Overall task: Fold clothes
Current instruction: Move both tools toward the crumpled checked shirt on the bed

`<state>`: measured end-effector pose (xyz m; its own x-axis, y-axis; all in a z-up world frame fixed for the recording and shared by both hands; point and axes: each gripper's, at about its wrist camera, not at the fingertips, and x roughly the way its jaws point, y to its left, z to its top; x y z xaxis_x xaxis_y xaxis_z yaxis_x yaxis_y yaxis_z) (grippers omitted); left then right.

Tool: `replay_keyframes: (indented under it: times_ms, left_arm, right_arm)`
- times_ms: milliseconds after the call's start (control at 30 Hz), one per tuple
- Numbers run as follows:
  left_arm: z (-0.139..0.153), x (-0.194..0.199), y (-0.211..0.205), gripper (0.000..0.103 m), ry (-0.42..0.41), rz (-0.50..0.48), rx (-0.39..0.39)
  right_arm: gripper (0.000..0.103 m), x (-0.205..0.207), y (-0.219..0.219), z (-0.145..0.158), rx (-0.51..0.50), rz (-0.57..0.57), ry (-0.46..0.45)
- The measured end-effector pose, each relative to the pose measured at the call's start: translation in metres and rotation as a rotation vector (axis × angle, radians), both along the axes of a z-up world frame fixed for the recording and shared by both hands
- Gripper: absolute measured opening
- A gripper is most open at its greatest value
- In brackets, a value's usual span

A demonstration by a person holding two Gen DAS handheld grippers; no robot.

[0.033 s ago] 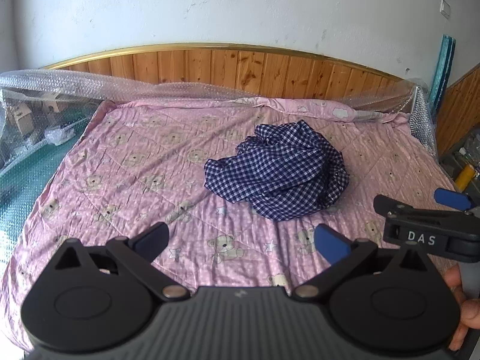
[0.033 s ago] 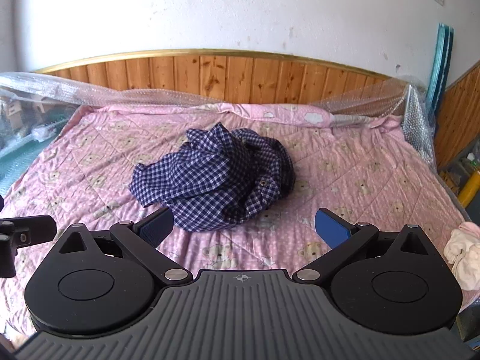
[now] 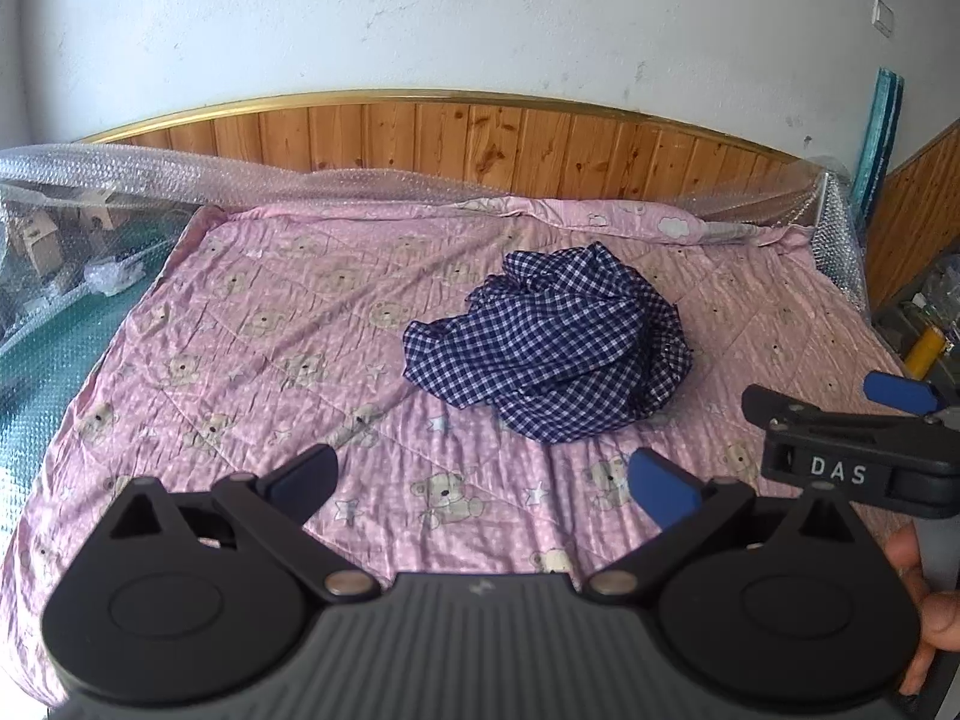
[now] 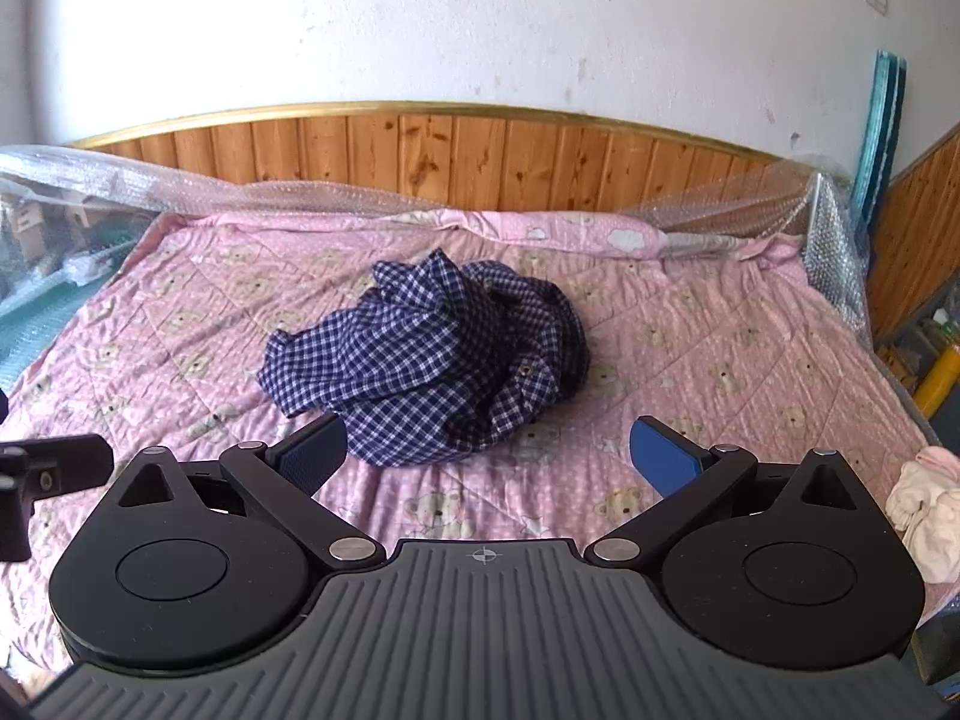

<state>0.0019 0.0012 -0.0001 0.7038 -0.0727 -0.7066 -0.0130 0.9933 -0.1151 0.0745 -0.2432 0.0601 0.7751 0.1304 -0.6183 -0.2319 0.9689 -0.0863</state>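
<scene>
A crumpled navy-and-white checked shirt [image 3: 552, 348] lies in a heap near the middle of the pink bear-print quilt [image 3: 270, 360]. My left gripper [image 3: 483, 474] hovers open above the quilt, short of the shirt's near edge, with nothing between its fingers. In the right wrist view the same shirt [image 4: 420, 360] sits just beyond my right gripper [image 4: 486, 447], which is open and empty too. The left blue pad [image 4: 315, 453] overlaps the shirt's near hem in the image; contact cannot be told. The right gripper's side also shows at the left wrist view's right edge.
A wooden headboard [image 4: 480, 156] and bubble wrap [image 3: 120, 180] border the bed at the back and left. A pale pink garment [image 4: 924, 510] lies at the bed's right edge. A yellow object [image 4: 942, 378] stands off the bed at right. A hand [image 3: 924, 600] holds the right gripper.
</scene>
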Motion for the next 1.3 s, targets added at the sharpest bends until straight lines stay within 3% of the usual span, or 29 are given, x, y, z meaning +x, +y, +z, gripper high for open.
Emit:
replay_keyframes:
  times_ms: [133, 200, 433, 1300]
  left_arm:
    - [0.000, 0.005, 0.004, 0.103, 0.005, 0.001, 0.023]
    - [0.008, -0.006, 0.000, 0.103, -0.066, -0.015, 0.049]
    - [0.015, -0.003, -0.012, 0.103, -0.043, -0.052, 0.102]
    - [0.002, -0.002, -0.002, 0.103, 0.034, -0.043, 0.073]
  right_arm:
    - [0.101, -0.001, 0.003, 0.006, -0.003, -0.006, -0.023]
    - [0.101, -0.002, 0.004, 0.009, -0.005, -0.008, -0.034]
    - [0.101, -0.004, -0.008, 0.012, 0.024, 0.000, -0.051]
    - [0.101, -0.009, 0.003, 0.011, 0.022, 0.022, 0.004]
